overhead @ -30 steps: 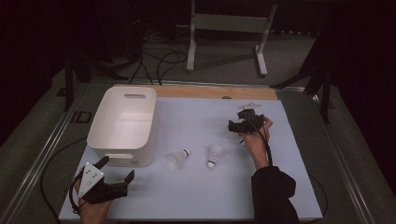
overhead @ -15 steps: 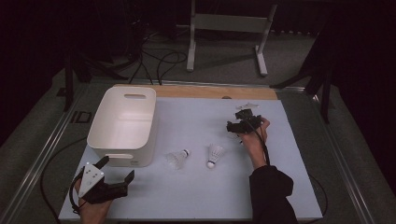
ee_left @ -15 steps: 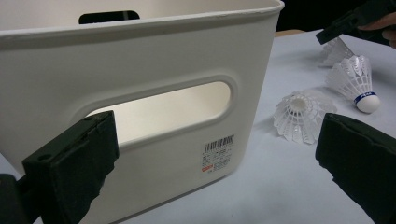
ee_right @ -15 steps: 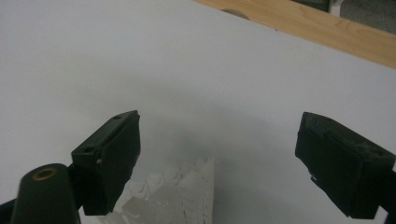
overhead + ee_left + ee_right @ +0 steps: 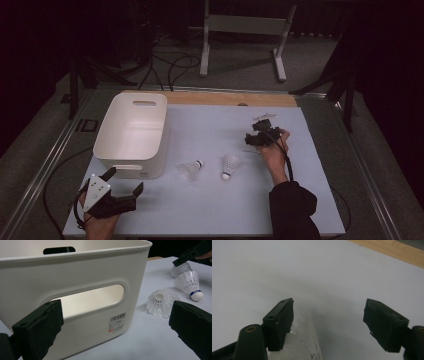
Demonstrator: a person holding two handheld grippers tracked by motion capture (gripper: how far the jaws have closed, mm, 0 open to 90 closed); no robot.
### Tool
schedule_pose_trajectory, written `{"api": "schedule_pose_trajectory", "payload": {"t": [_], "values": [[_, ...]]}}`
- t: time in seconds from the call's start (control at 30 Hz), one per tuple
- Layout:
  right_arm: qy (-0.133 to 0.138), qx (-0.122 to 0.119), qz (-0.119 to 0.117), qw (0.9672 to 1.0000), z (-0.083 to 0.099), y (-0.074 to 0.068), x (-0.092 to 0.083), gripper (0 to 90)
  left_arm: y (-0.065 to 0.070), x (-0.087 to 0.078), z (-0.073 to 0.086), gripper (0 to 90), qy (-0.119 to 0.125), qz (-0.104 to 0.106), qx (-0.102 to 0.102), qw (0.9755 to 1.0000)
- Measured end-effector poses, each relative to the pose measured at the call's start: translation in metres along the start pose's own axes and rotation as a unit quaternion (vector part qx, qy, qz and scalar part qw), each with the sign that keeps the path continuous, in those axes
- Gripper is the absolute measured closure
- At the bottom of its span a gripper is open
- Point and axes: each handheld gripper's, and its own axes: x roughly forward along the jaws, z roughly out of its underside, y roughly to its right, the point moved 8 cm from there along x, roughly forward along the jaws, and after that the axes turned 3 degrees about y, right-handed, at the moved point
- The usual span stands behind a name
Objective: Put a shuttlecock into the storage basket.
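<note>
While the right gripper (image 5: 256,138) hovers low over the far right of the tabletop (image 5: 215,210), its jaws have just been closing but stand apart, a third shuttlecock (image 5: 304,345) beside the left pad, not clamped; two shuttlecocks (image 5: 190,170) (image 5: 230,165) lie mid-tabletop; left gripper (image 5: 122,187) gapes wide, empty, near the white bin (image 5: 131,131).

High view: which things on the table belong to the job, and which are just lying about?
In the job:
- shuttlecock under the right gripper, between its closing jaws
- two loose shuttlecocks
- white bin, probably where they go
- left gripper, jaws open, waiting by the bin

Lying about:
- metal stand and cables on the floor
- wooden strip along the table's far edge
</note>
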Motion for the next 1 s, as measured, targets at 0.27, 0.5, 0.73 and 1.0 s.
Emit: {"api": "schedule_pose_trajectory", "payload": {"t": [0.27, 0.5, 0.73, 1.0], "values": [[-0.002, -0.015, 0.0, 0.9999, 0.006, 0.007, -0.023, 31.1, 0.0, 0.0, 0.0, 0.1, 0.001, -0.001, 0.0, 1.0], [-0.002, -0.016, -0.002, 0.9999, 0.021, 0.017, -0.04, 39.6, 0.001, 0.0, 0.0, 0.1, 0.0, 0.0, 0.002, 1.0], [-0.005, -0.011, -0.017, 0.9998, 0.03, 0.019, -0.054, 48.0, 0.001, 0.0, 0.0, 0.1, -0.001, -0.001, 0.002, 1.0], [-0.016, -0.012, -0.022, 0.9996, 0.047, 0.022, -0.054, 54.0, 0.001, 0.001, 0.0, 0.1, -0.001, 0.0, 0.003, 1.0]]}}
